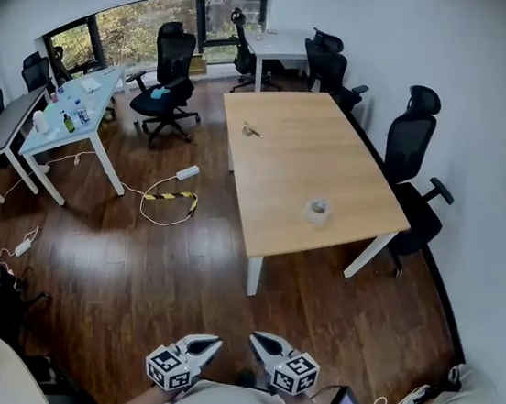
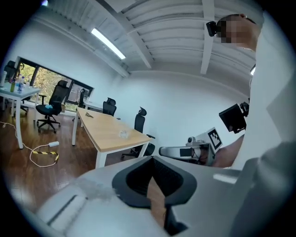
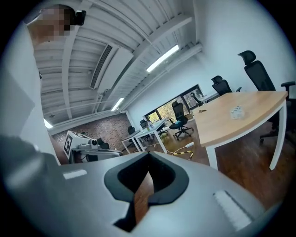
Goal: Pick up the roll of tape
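Note:
A roll of clear tape [image 1: 317, 211] lies near the front right corner of the light wooden table [image 1: 285, 168], far ahead of both grippers. My left gripper [image 1: 212, 342] and right gripper [image 1: 257, 339] are held close to the body at the bottom of the head view, side by side over the wood floor. Both have their jaws together with nothing between them. The left gripper view shows the tape [image 2: 123, 134] small on the table and the right gripper [image 2: 162, 151] beside it. In the right gripper view the tape [image 3: 237, 111] sits on the table at the right.
A small metal item [image 1: 251, 132] lies at the table's far left side. Black office chairs [image 1: 414, 144] stand along the table's right and far sides. A white cable with a yellow-black strip [image 1: 172, 197] lies on the floor left of the table. White desks [image 1: 70, 117] stand at the left.

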The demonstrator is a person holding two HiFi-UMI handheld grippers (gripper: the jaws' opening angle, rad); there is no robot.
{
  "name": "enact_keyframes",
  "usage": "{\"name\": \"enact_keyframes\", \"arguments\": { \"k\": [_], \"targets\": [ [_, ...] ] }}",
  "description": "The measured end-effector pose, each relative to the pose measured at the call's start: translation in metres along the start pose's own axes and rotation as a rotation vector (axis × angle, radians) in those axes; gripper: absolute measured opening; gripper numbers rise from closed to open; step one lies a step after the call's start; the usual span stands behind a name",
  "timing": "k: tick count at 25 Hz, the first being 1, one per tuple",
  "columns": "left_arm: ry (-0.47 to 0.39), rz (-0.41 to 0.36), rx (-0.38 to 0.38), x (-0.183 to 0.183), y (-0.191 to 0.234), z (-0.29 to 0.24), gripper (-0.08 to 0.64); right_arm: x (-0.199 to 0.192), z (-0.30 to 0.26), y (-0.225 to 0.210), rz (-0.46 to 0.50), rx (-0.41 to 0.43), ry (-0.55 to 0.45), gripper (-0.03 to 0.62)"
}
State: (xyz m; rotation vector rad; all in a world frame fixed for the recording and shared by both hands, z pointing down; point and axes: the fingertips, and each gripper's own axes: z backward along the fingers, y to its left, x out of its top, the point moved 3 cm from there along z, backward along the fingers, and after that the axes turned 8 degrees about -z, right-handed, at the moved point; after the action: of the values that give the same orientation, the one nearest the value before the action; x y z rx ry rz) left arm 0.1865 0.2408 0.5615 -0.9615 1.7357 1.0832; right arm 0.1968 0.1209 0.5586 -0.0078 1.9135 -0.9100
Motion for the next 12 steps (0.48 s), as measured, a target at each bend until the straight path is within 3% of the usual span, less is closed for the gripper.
{"name": "enact_keyframes", "arguments": {
  "k": [8,12],
  "targets": [
    [0.055,0.039,-0.005,-0.008,0.036,-0.021,0.003,0.021,-0.006,-0.041,-0.045,-0.057,-0.071,0.006],
    [0.069,0.052,-0.072,-0.003,0.062,-0.045,0.003,0.047,-0.013,-0.064,-0.035,-0.167,-0.139,0.006]
  ]
}}
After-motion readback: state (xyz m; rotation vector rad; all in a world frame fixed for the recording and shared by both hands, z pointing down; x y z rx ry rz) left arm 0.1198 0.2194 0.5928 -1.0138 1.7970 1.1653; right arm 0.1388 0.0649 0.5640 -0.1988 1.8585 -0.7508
